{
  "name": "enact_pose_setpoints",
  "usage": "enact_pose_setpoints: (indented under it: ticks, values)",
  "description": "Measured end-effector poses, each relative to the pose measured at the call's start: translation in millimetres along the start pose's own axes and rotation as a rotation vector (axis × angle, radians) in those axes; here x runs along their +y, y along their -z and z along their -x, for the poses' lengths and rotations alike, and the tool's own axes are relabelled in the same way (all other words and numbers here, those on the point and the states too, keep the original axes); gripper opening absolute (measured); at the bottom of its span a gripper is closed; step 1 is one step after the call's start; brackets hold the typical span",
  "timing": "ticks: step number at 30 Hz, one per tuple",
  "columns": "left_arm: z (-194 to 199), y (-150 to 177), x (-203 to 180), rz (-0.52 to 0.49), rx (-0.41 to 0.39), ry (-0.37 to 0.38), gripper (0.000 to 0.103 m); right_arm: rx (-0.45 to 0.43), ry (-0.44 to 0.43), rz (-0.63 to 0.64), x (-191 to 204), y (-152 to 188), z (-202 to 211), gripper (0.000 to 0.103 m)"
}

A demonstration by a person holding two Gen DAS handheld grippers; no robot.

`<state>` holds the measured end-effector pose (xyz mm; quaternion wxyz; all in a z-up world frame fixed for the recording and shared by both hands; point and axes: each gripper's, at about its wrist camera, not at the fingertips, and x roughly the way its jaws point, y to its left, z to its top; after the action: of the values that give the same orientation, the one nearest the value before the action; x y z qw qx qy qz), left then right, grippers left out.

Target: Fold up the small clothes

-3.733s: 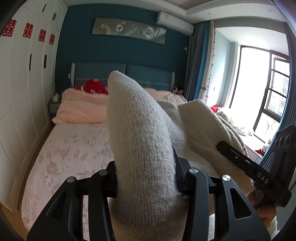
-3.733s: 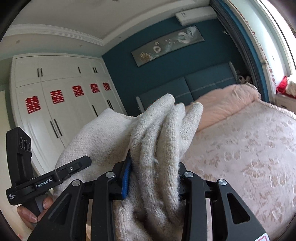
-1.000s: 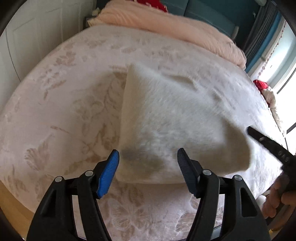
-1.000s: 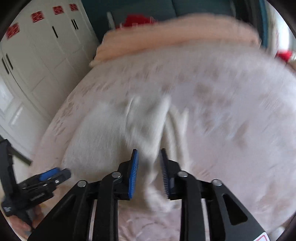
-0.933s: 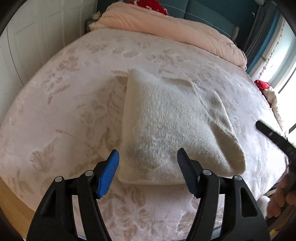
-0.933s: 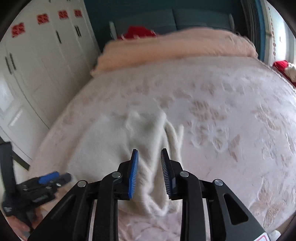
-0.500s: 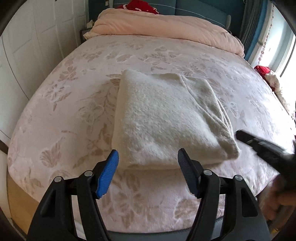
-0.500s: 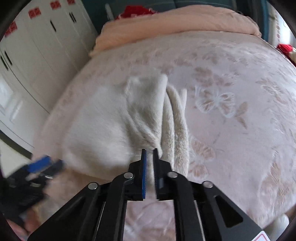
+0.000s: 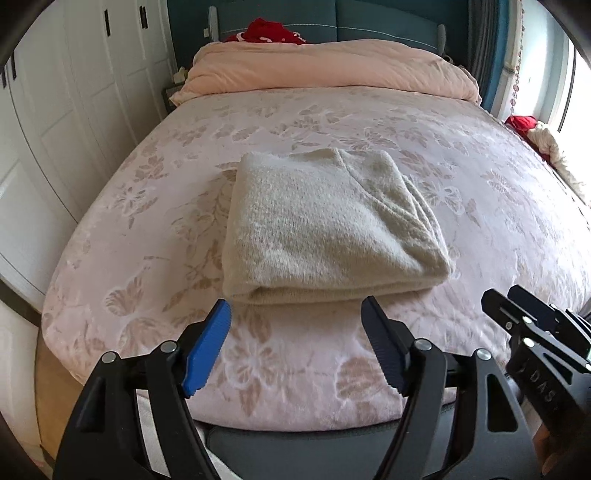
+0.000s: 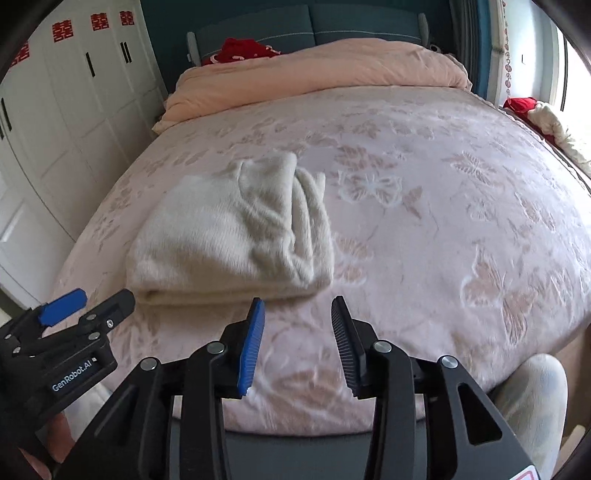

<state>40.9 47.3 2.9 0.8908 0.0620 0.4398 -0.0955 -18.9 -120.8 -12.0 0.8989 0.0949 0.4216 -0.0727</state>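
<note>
The left black two-finger gripper is held low over the near edge of the bed, pointing forward and slightly downward, its jaws spread wide and holding nothing. One of its pads is blue and ribbed, the other dark. The right black two-finger gripper sits beside it in much the same pose, level with the foot of the bed, its jaws parted somewhat less widely and also empty. Each gripper appears at the edge of the other's view: the right one at the lower right of the left wrist view, the left one at the lower left of the right wrist view.

One folded cream knitted sweater lies flat on the pale pink floral bedspread, near the foot of the bed and just ahead of both grippers, touching neither. In the right wrist view the sweater lies ahead and to the left, its stacked folded edges showing along its right side.

One rolled peach duvet stretches across the head of the bed, with one red cushion behind it. White wardrobe doors line the left wall, carrying four red paper decorations visible near the top.
</note>
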Motion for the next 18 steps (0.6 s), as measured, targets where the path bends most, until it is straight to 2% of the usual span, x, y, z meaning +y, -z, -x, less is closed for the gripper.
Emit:
enact_pose_setpoints:
  ticks: [5,9,13,15,18]
  values:
    - [7,10,8,0.017,0.008,-0.005,0.071,0.017,-0.026,-0.049,-9,3,3,0.039]
    - [20,20,13,0.030,-0.003,-0.016,0.072,-0.019,0.022,-0.030,-9,12,21,0.040]
    - [30,30,11,0.029,-0.028,-0.025,0.072,-0.044,0.047,-0.030,-3,23,29,0.057]
    - [31,35,7,0.023,-0.036,-0.028,0.076,-0.051,0.067,-0.013,1,28,29,0.058]
    - [30,40,-2,0.001,-0.059,-0.049,0.077,-0.077,0.099,-0.002,5,37,30,0.062]
